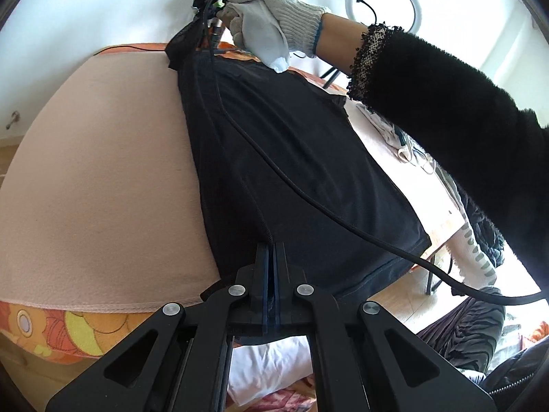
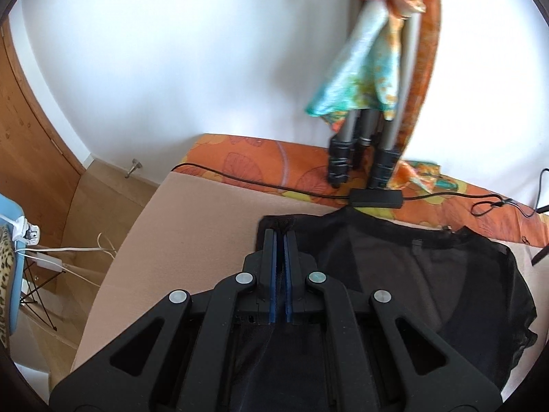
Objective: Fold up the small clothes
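Two tools are gripping one black garment (image 1: 291, 158): in the left wrist view, the left tool (image 1: 273, 254) is pinching its near edge with closed jaws, the cloth stretching away over the pink mat (image 1: 113, 158) toward a gloved hand (image 1: 271, 24) holding the right tool at the far edge. In the right wrist view, the right tool (image 2: 281, 243) is clamping a far corner of the garment, near the mat's far edge, so folding is seemingly only beginning.
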The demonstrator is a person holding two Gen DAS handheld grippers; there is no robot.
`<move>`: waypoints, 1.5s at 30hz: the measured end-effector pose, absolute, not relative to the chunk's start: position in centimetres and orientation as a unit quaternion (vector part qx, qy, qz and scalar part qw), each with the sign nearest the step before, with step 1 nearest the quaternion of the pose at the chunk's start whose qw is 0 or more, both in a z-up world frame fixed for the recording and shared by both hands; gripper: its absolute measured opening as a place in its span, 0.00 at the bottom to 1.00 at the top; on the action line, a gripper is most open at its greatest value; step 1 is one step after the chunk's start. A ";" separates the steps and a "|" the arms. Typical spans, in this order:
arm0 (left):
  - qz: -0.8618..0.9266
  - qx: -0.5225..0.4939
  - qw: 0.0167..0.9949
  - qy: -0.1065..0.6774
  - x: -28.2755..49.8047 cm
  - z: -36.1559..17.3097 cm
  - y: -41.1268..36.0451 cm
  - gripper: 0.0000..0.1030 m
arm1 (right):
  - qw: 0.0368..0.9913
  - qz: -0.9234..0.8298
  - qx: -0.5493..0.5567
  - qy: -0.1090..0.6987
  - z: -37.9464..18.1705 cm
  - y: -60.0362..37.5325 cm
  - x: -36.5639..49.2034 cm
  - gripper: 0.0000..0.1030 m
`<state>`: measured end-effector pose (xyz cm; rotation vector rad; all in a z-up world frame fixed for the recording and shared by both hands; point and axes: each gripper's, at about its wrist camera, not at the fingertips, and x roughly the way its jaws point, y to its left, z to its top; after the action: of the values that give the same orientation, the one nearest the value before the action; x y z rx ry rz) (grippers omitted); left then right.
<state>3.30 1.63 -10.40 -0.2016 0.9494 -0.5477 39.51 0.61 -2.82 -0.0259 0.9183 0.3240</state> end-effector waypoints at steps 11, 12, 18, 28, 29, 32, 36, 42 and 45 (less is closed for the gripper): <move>-0.299 -0.048 0.829 0.471 3.6 -11.3 -3.4 0.01 | 0.884 0.081 0.003 0.461 -6.6 -10.1 39.0 0.04; -0.300 -0.046 0.827 0.473 3.7 -11.3 -3.6 0.01 | 0.883 0.080 0.003 0.462 -6.8 -10.5 39.1 0.04; -0.309 -0.041 0.819 0.482 3.9 -11.7 -4.6 0.01 | 0.883 0.078 0.002 0.464 -7.8 -11.3 39.3 0.04; -0.352 -0.043 0.802 0.481 3.2 -10.8 -5.3 0.45 | 0.888 0.066 -0.008 0.455 -8.0 -11.9 39.0 0.66; -0.360 -0.042 0.805 0.470 2.9 -10.3 -5.1 0.45 | 0.892 0.071 -0.008 0.447 -7.4 -12.3 38.6 0.66; -0.359 -0.041 0.820 0.444 2.3 -9.0 -4.1 0.48 | 0.897 0.077 0.003 0.435 -5.4 -14.1 37.9 0.66; -0.328 -0.079 0.838 0.429 3.0 -7.9 -1.3 0.49 | 0.906 0.074 0.031 0.416 -2.0 -17.7 36.4 0.66; -0.283 -0.091 0.869 0.395 3.1 -6.5 1.0 0.49 | 0.918 0.071 0.060 0.387 2.4 -22.8 32.1 0.66; -0.278 -0.076 0.876 0.387 2.7 -6.2 0.2 0.49 | 0.924 0.067 0.062 0.370 4.3 -25.2 29.6 0.66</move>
<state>2.75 0.18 -6.18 -0.1589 0.8078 -0.5807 29.64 -25.17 4.32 0.1272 0.7598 0.1372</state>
